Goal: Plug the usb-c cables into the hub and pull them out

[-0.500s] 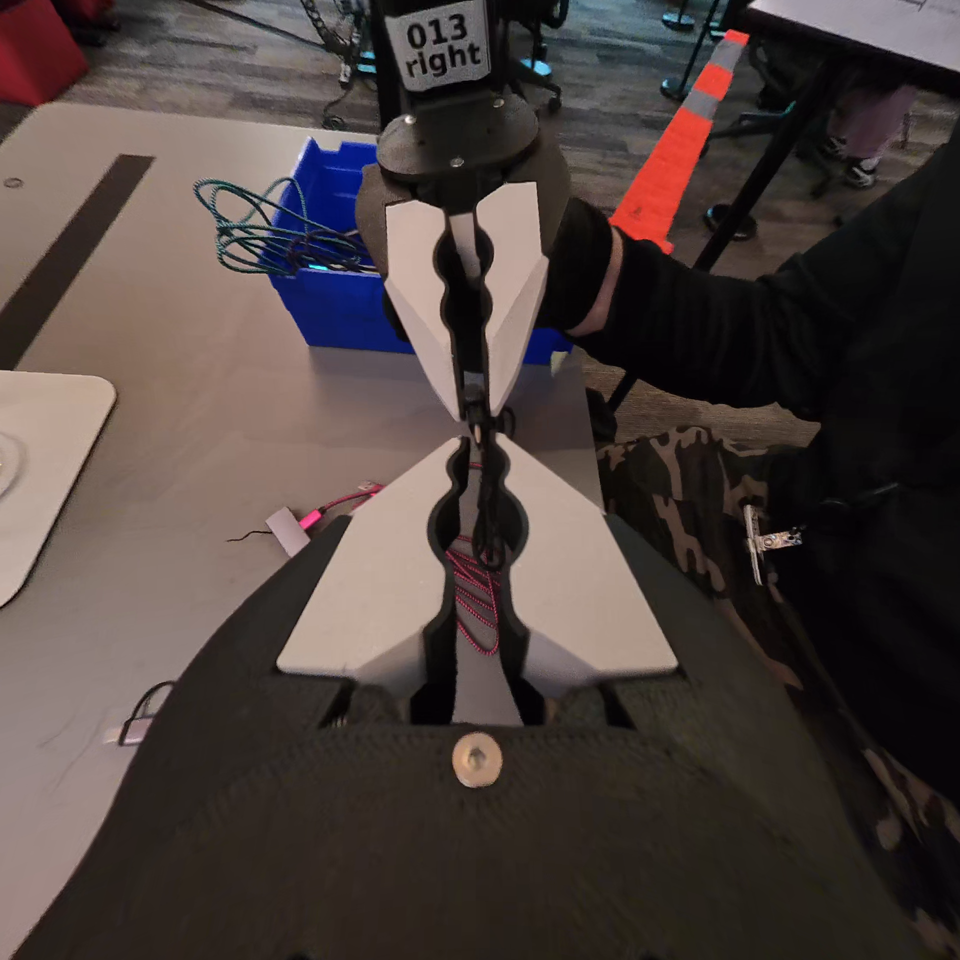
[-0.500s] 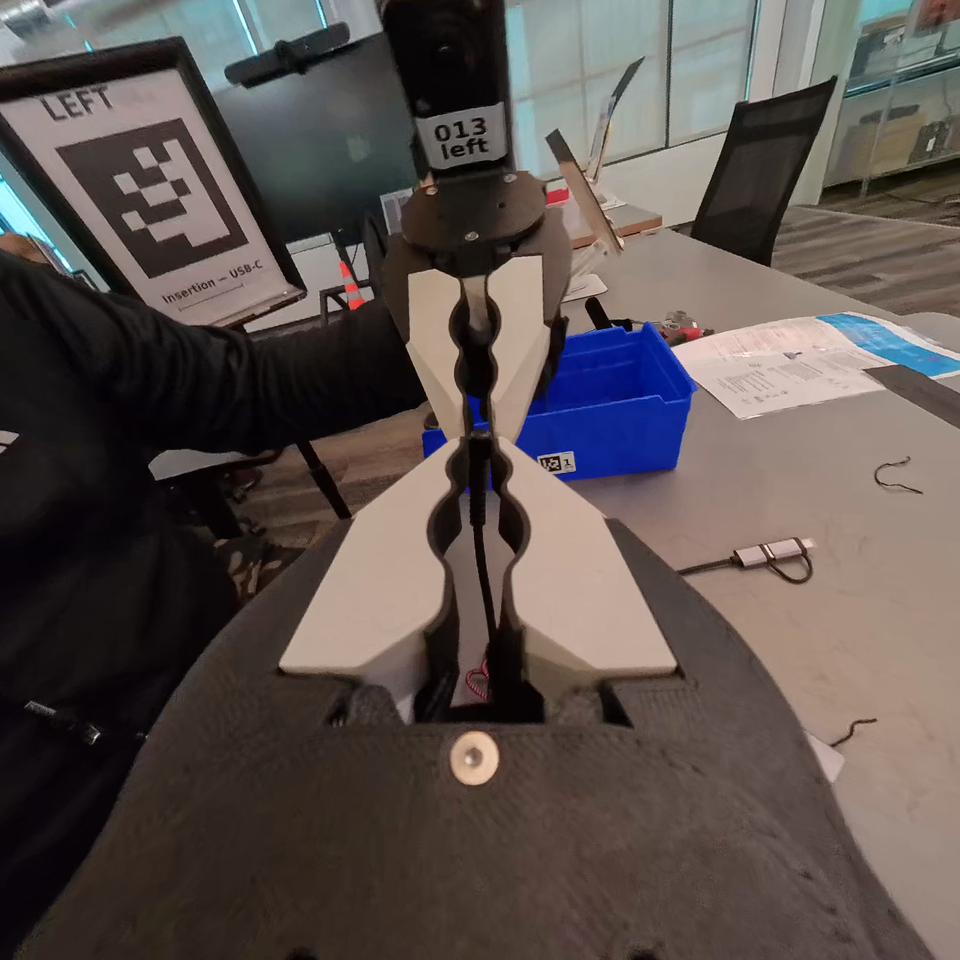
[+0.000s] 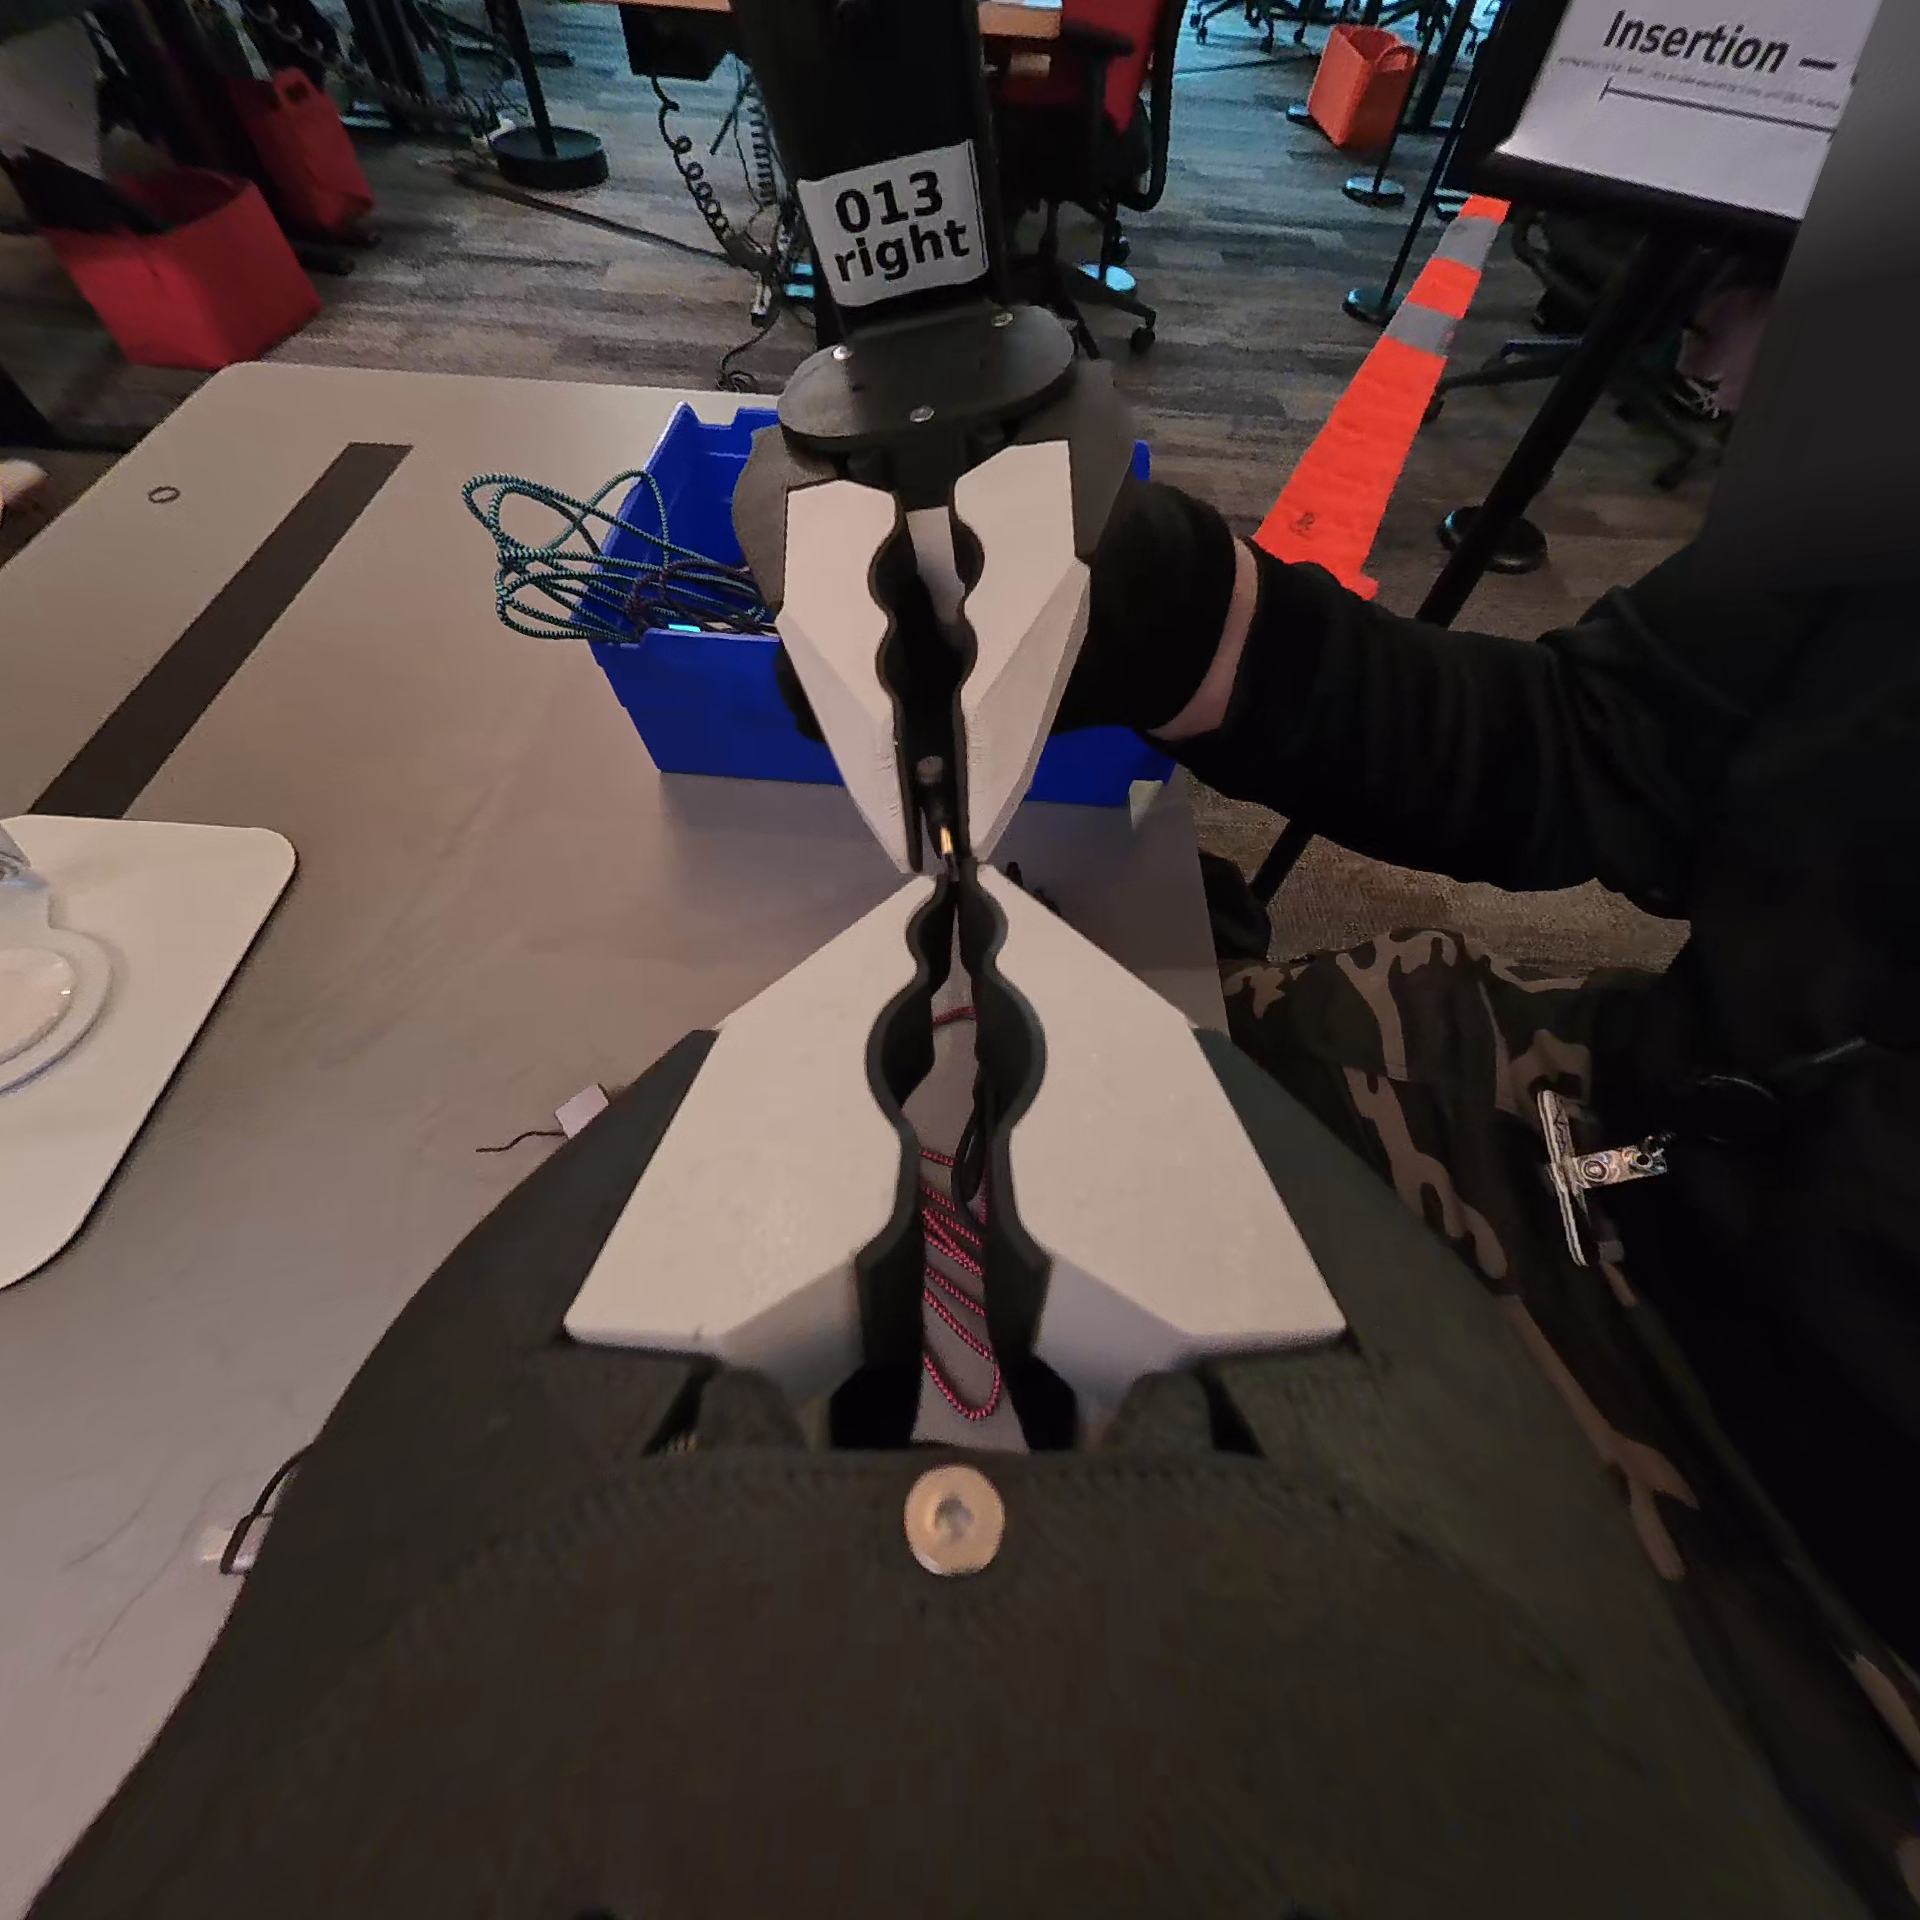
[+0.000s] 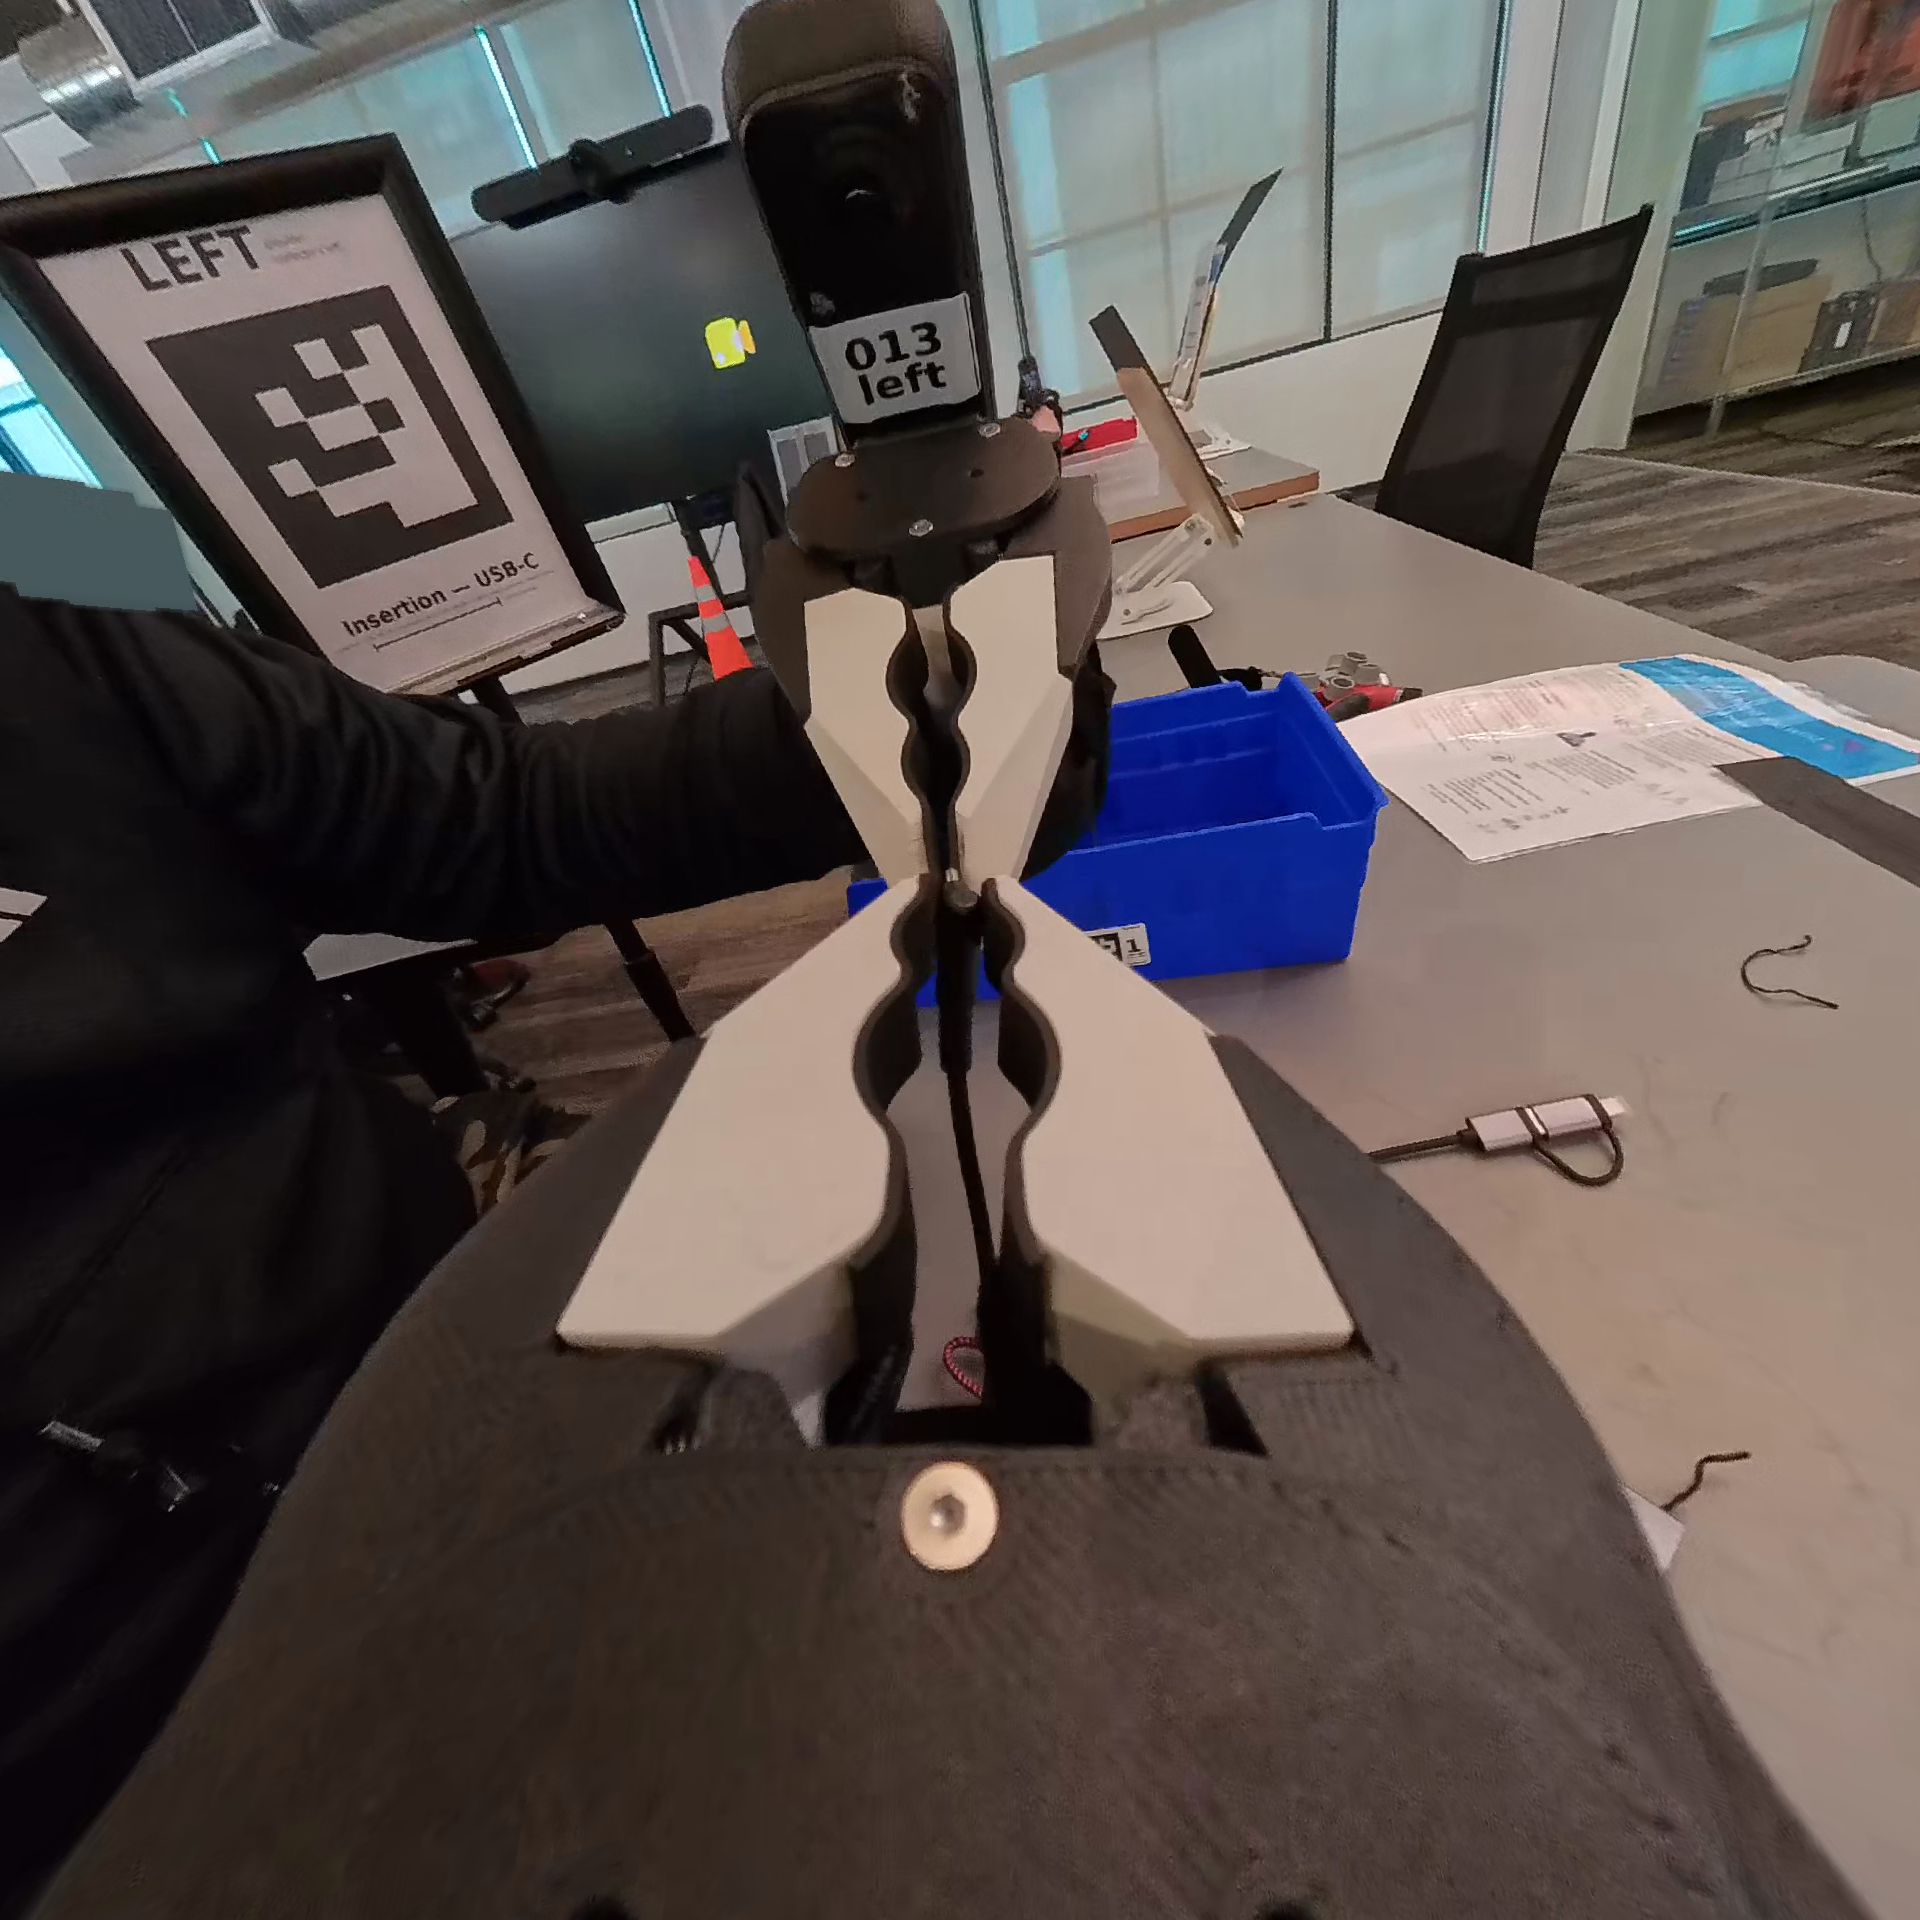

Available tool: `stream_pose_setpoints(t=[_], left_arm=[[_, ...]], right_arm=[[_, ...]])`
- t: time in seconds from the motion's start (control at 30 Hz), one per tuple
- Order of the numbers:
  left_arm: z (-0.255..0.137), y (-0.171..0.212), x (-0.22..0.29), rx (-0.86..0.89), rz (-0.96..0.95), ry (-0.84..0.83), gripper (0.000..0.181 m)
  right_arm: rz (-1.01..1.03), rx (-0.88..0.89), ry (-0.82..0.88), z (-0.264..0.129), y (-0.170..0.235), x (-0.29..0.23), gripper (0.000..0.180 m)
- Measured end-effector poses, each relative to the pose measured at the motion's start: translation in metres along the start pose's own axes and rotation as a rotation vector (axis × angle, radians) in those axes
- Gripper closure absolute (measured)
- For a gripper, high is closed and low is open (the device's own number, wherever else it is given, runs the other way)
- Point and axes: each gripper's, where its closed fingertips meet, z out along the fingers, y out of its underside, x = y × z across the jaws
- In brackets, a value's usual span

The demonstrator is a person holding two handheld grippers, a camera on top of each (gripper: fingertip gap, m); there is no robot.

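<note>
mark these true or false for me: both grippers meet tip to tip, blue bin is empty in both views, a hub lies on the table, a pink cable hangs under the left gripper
1. The left gripper and right gripper meet tip to tip. True.
2. Both blue bins are empty. False: the left wrist view's blue bin holds a teal cable.
3. A silver hub lies on the table. True.
4. The right gripper's jaws stand wide open. False: they are shut on a black cable.
5. A pink braided cable shows below the left gripper. True.
</note>
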Motion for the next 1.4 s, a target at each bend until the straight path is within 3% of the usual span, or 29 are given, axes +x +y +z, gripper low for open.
stream_pose_setpoints(t=[0.23,0.43,0.67,0.73,0.8,1.0,1.23,1.4], left_arm=[[-0.003,-0.004,-0.003,0.057,-0.006,-0.022,0.181],[-0.003,-0.005,-0.001,0.074,-0.003,-0.014,0.181],[-0.006,-0.005,-0.008,0.096,-0.06,-0.004,0.181],[-0.012,0.0,-0.017,0.084,-0.089,-0.03,0.172],[-0.015,0.012,-0.029,0.04,-0.158,-0.049,0.158],[0.0,0.1,-0.071,-0.324,-0.261,-0.236,0.144],[0.018,0.168,-0.085,-0.605,-0.406,-0.206,0.126],[0.032,0.193,-0.091,-0.721,-0.433,-0.211,0.119]], right_arm=[[0.082,0.044,-0.048,-0.004,-0.002,0.001,0.164],[0.11,0.08,-0.076,-0.006,-0.003,0.001,0.175],[0.065,0.059,0.006,-0.008,-0.005,0.008,0.175],[0.044,0.057,0.055,-0.015,-0.009,0.012,0.175],[0.027,0.054,0.106,-0.026,-0.013,0.016,0.175],[0.018,0.062,0.175,-0.052,-0.019,0.022,0.175],[0.016,0.046,0.205,-0.059,-0.016,0.025,0.174],[0.022,0.052,0.194,-0.057,-0.015,0.026,0.175]])
